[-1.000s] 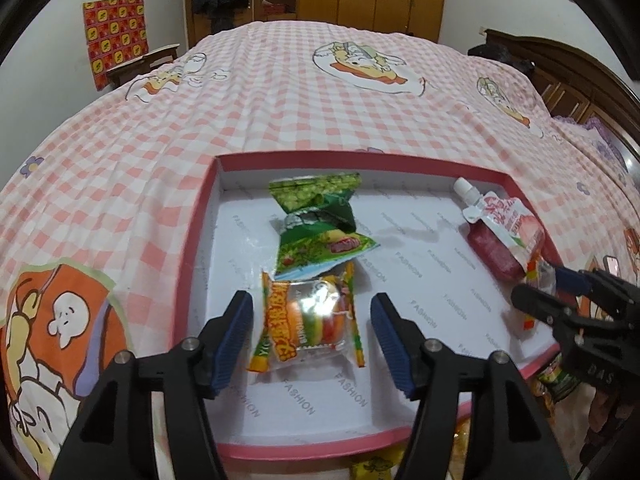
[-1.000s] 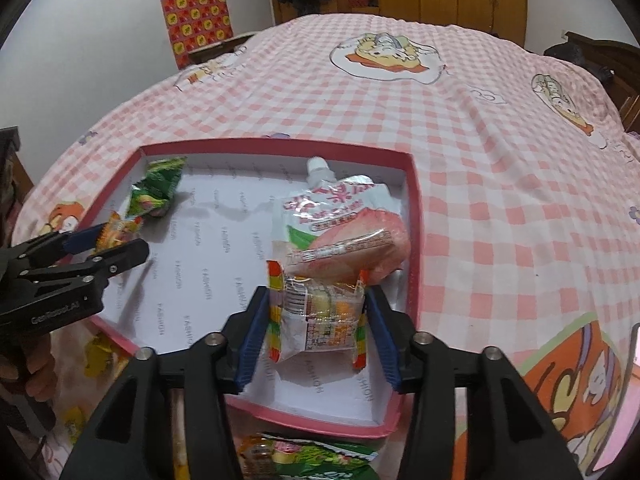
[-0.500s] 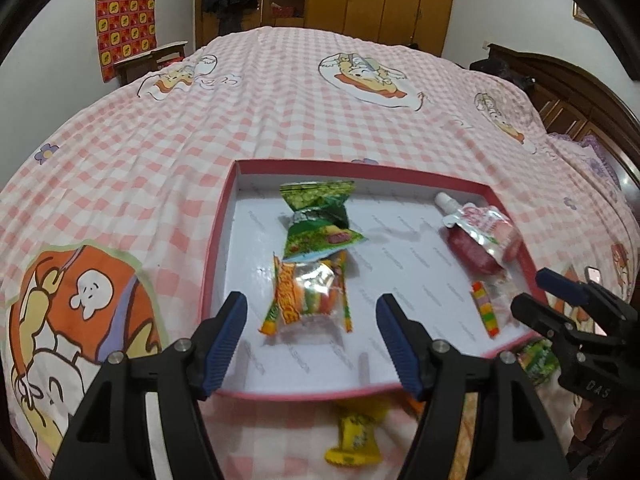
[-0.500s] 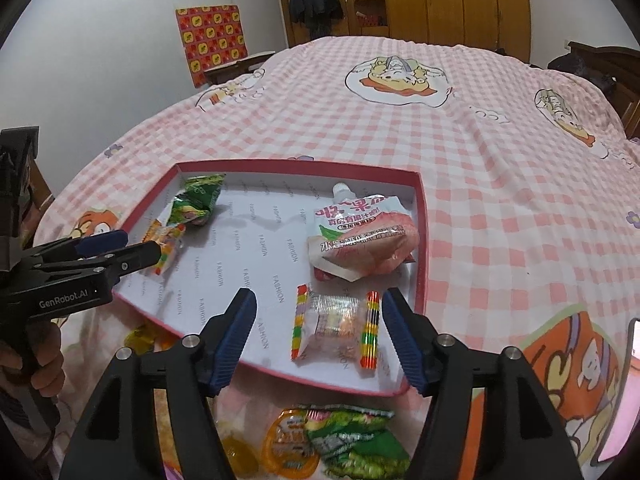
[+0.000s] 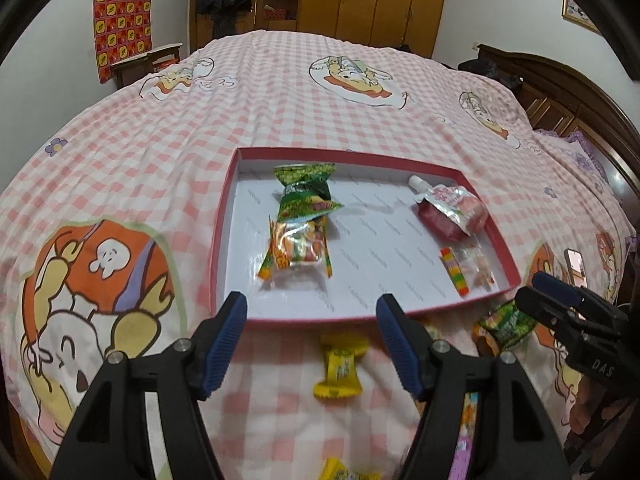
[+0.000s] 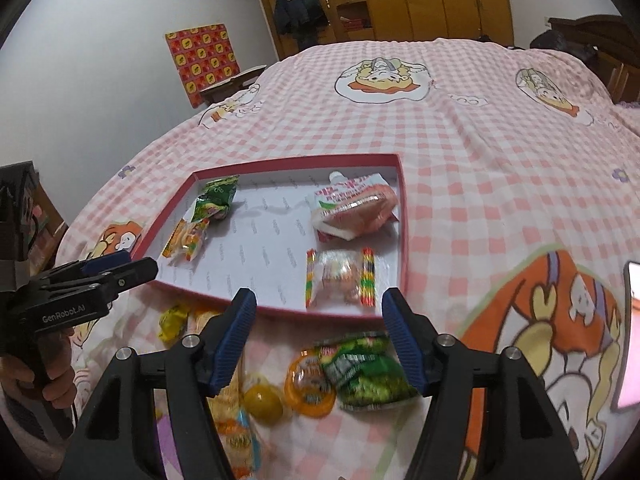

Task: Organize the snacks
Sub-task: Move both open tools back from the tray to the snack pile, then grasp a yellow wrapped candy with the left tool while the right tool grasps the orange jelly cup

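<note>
The box (image 5: pixel 219 216) lies on the bed (image 5: pixel 280 92) and holds four snacks: a green packet (image 5: pixel 306 196) near its far left corner, an orange-edged candy bag (image 5: pixel 298 250) just below that, a red drink pouch (image 5: pixel 450 214) near the far right corner, and a clear striped candy bag (image 5: pixel 466 270) at the near right corner. Loose snacks (image 6: pixel 360 372) remain on the bed along the box's near edge. The left gripper (image 5: pixel 312 336) and the right gripper (image 6: pixel 318 338) are both released, jaws apart and holding nothing. Risk: the loose snacks overlap, so one closure could pinch two wrappers; glossy film could slip from the pads; a low approach could nudge the box's near edge.
</note>
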The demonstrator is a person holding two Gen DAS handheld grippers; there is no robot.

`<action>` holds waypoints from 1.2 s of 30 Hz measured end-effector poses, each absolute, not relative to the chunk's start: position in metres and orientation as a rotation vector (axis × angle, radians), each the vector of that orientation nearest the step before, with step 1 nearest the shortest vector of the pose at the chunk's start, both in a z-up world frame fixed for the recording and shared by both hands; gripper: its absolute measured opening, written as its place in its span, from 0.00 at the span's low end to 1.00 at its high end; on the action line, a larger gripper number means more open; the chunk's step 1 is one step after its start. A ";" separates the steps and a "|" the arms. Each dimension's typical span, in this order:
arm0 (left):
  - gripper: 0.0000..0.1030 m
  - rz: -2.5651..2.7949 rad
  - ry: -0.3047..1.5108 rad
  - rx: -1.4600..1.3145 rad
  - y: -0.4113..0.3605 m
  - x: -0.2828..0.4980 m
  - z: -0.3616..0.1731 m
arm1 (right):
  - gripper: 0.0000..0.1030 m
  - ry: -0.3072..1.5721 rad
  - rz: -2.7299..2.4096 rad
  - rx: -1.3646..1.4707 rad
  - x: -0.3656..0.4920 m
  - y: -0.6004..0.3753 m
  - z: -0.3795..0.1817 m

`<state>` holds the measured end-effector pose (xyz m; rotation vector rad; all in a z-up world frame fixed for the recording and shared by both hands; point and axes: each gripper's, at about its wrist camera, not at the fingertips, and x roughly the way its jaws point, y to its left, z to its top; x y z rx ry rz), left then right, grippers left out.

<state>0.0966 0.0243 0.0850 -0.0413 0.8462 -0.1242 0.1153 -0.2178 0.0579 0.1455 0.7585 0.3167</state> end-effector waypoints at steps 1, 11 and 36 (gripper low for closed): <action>0.69 -0.124 0.847 -0.037 0.024 0.095 0.085 | 0.65 0.761 0.313 0.155 0.111 -0.220 0.057; 0.68 -0.126 0.866 -0.004 0.021 0.075 0.072 | 0.65 0.790 0.312 0.190 0.091 -0.227 0.047; 0.39 -0.172 0.973 -0.020 0.000 0.088 0.028 | 0.46 0.891 0.383 0.212 0.082 -0.210 0.022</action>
